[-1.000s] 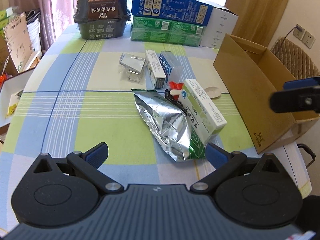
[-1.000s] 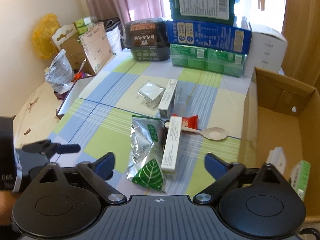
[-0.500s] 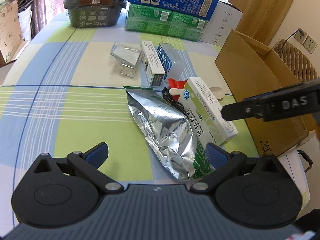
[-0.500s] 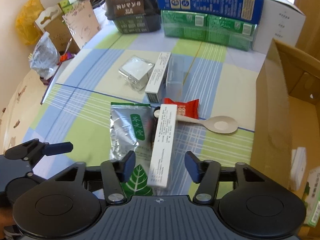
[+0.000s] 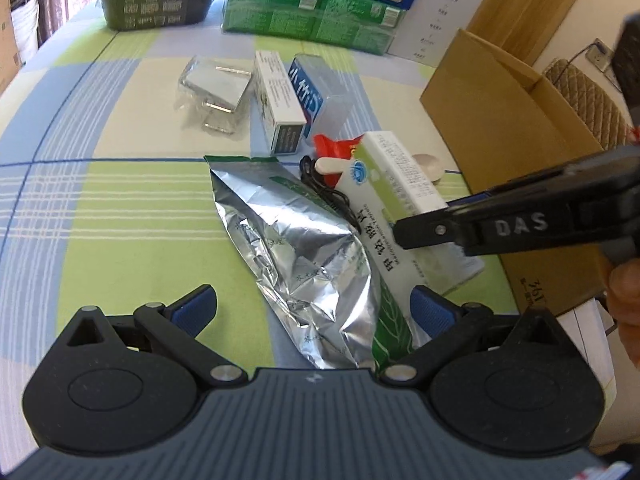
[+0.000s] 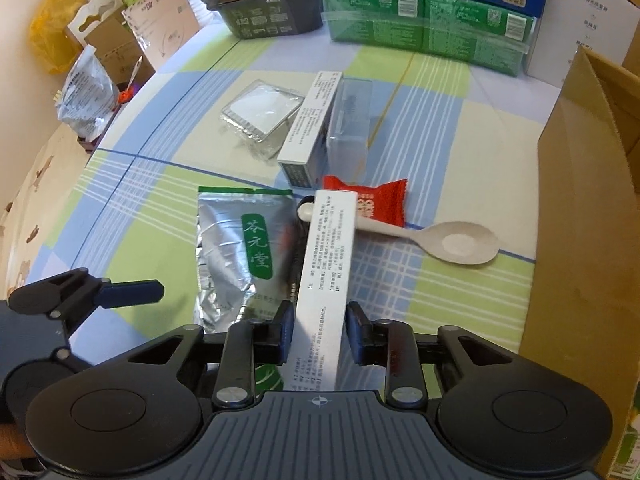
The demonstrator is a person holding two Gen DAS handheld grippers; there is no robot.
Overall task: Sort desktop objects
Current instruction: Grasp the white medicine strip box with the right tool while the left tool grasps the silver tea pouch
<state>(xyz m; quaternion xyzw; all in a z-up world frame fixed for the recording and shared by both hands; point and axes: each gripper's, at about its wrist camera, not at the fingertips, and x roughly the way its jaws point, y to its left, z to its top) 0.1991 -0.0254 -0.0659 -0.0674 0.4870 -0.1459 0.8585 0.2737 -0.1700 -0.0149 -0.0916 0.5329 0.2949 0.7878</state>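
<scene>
My right gripper is shut on the near end of a long white and green medicine box, which lies partly on a silver foil tea pouch. In the left wrist view the box and pouch sit just ahead, with the right gripper reaching in from the right. My left gripper is open and empty over the pouch's near end. A beige spoon, a red snack packet, a second white box and a clear case lie beyond.
An open cardboard box stands at the right edge of the checked tablecloth. Stacked green and blue cartons and a dark food tub line the back. Bags and cardboard lie off the table's left side.
My right gripper moved down and forward and closed on the long white box. My left gripper moved closer to the pouch and stayed open.
</scene>
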